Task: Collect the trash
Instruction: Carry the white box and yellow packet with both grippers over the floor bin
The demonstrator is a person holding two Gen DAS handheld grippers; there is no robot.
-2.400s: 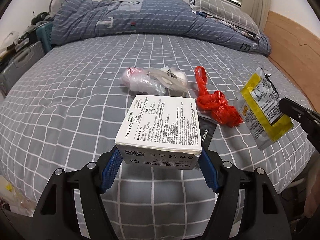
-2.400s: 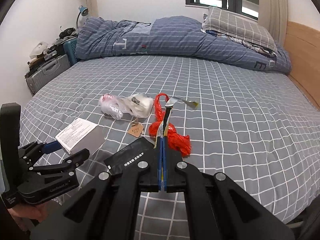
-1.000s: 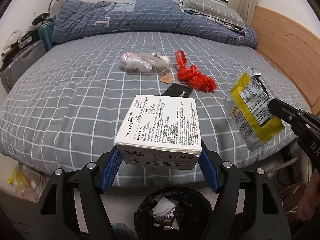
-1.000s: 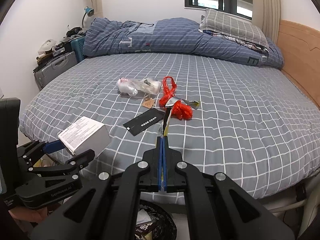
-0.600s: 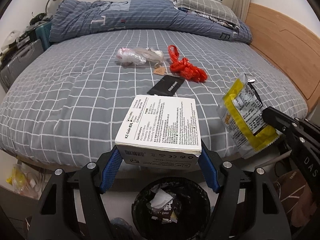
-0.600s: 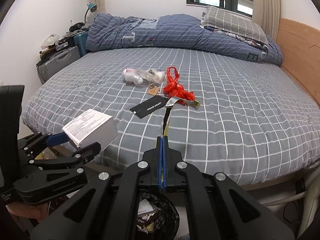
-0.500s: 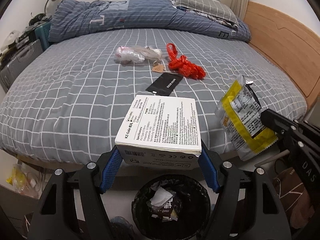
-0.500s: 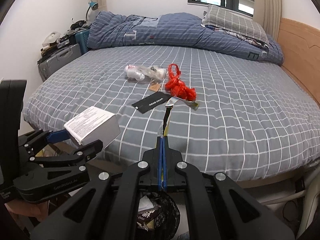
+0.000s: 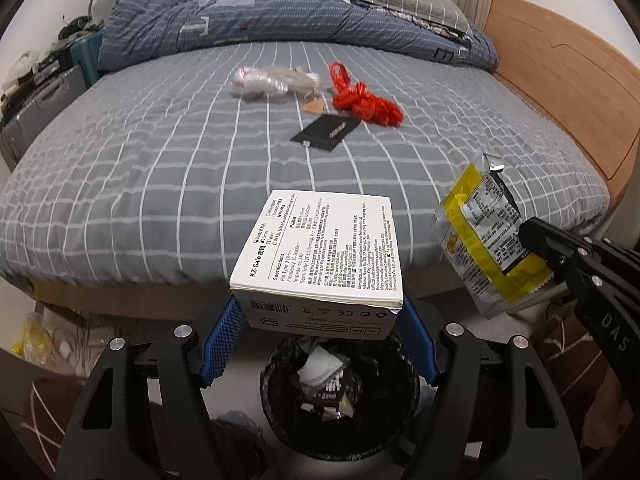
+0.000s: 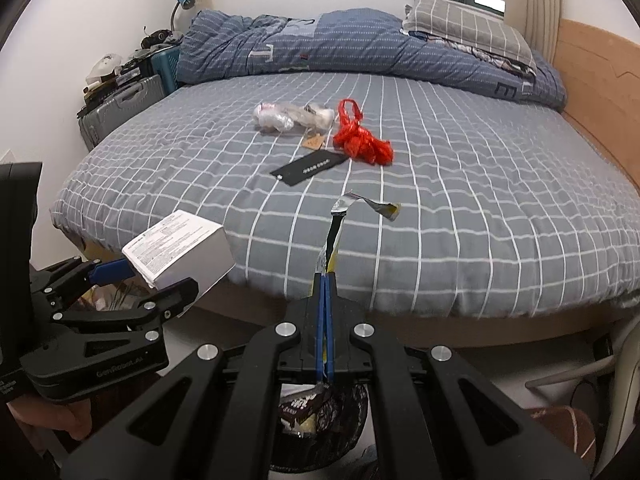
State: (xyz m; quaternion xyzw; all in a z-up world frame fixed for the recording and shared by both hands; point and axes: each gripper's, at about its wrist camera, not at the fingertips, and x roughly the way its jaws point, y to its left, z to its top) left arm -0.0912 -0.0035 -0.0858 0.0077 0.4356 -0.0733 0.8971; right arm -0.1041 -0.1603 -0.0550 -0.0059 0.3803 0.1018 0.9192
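Lying on the bed (image 9: 120, 168): red bag (image 9: 366, 102), black card (image 9: 325, 133), clear wrappers (image 9: 276, 79).

We can read words on the white box (image 9: 320, 248): "KZ-Gale", "Specifications", "Pin Type: 0.78mm" and "Frequency: 10-20000Hz". Its front edge has a barcode and a CE mark. The right gripper (image 9: 532, 236) has the letters "DAS" on its arm. The left gripper (image 10: 160, 280) says "GenRobot.AI". The yellow wrapper (image 9: 486, 236) and black card (image 9: 325, 133) have print too small to read.
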